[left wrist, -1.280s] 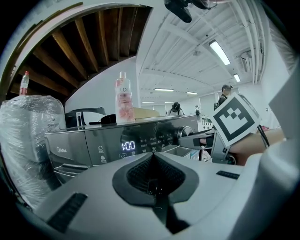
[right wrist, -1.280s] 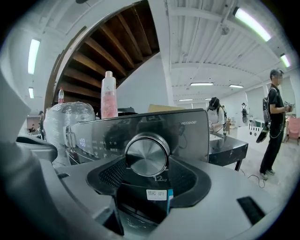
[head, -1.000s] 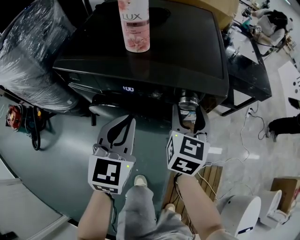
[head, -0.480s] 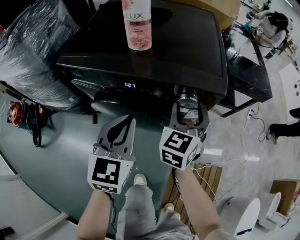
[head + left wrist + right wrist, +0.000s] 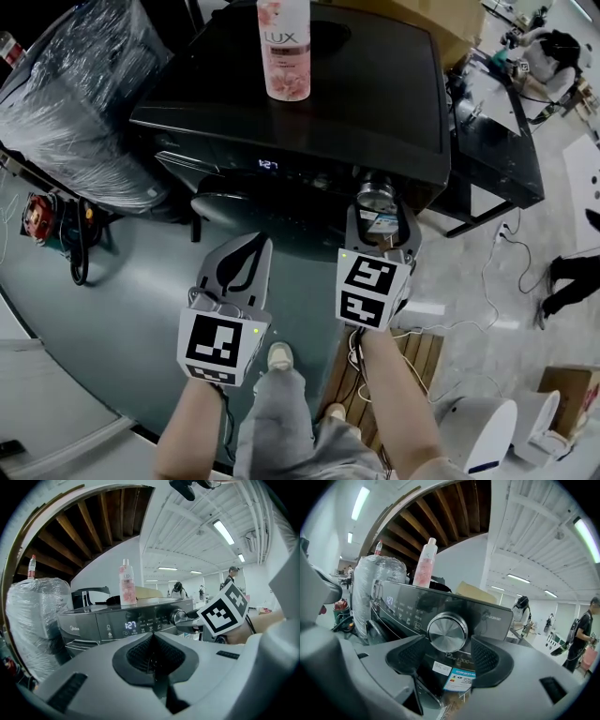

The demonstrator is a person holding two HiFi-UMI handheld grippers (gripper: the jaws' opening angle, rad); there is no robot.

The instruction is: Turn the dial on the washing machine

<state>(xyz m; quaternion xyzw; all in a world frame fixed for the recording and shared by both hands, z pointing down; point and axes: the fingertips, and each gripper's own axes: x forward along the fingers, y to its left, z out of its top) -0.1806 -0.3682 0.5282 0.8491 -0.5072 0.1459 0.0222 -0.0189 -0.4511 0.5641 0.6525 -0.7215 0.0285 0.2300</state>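
At lower left of the head view the left gripper (image 5: 249, 246) hangs clear of the washing machine (image 5: 375, 94), jaws closed together on nothing. Right of centre, the dial (image 5: 375, 195) sits on the machine's front panel, right of the lit display (image 5: 268, 165). The right gripper (image 5: 380, 223) is up at it, jaws spread wider than the knob and flanking its lower half, apparently not touching. The step looks like lining up the grasp – next calls for closing squarely on the rim, then a wrist twist
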